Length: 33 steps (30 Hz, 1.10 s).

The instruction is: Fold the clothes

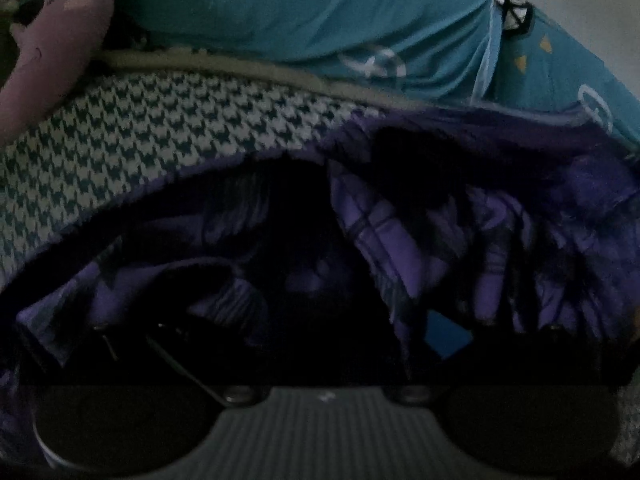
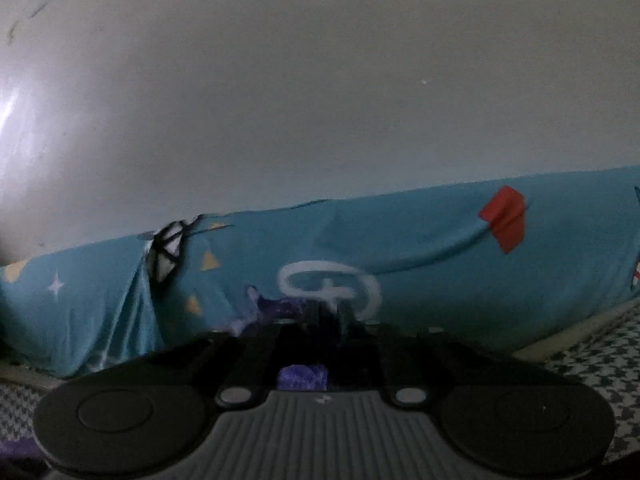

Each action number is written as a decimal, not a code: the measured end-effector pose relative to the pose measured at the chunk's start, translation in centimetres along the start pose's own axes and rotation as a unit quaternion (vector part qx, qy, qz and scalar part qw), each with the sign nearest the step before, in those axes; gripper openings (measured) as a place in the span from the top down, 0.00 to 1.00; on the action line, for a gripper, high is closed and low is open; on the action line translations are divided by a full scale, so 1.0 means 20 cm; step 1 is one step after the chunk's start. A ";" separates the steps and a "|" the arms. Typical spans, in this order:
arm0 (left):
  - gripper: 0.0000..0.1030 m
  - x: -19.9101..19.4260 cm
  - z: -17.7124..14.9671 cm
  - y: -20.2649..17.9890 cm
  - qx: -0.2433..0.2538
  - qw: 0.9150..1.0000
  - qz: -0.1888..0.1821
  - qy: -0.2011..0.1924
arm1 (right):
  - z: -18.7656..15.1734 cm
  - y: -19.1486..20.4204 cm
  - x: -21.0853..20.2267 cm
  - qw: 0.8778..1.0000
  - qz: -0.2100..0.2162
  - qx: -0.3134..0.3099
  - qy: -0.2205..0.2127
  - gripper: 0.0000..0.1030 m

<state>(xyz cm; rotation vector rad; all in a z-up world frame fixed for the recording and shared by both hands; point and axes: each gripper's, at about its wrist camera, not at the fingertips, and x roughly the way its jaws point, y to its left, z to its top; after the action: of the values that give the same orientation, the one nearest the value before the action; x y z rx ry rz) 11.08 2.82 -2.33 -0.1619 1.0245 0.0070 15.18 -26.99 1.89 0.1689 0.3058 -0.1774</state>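
Observation:
A purple and black patterned garment [image 1: 400, 232] lies crumpled on a houndstooth surface [image 1: 120, 148] and fills the lower half of the left wrist view. My left gripper [image 1: 320, 344] points down into it. One dark finger [image 1: 180, 360] shows at the lower left; the rest is lost in dark cloth, so I cannot see how the jaws stand. In the right wrist view my right gripper [image 2: 320, 316] is held nearly level, its fingers drawn close together on a bunch of the purple garment [image 2: 276, 304]. More purple cloth shows between the finger bases.
A teal sheet [image 2: 440, 248] printed with stars and planets hangs along the far side, with a red patch [image 2: 506, 218] on it. A white wall [image 2: 320, 80] rises behind. A pink cloth [image 1: 52, 52] lies at the upper left of the left wrist view.

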 end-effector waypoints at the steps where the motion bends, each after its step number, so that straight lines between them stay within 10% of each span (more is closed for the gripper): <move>1: 0.00 -0.01 0.00 -0.01 0.007 1.000 0.001 -0.005 | 0.00 -0.03 0.01 1.000 -0.014 0.005 0.008 0.63; 19: 0.00 -0.09 0.06 0.01 -0.009 0.999 -0.007 -0.049 | -0.01 -0.50 -0.14 0.985 -0.023 0.074 0.157 0.63; 33: 0.00 -0.10 0.03 -0.02 -0.003 0.999 -0.002 -0.050 | -0.27 -0.52 -0.14 0.973 -0.043 -0.042 0.222 0.53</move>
<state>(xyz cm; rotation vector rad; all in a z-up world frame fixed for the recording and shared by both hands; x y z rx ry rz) 10.59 2.62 -0.16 -0.1672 0.9253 0.0146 8.95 -35.71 -3.83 0.1093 0.7667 -0.2115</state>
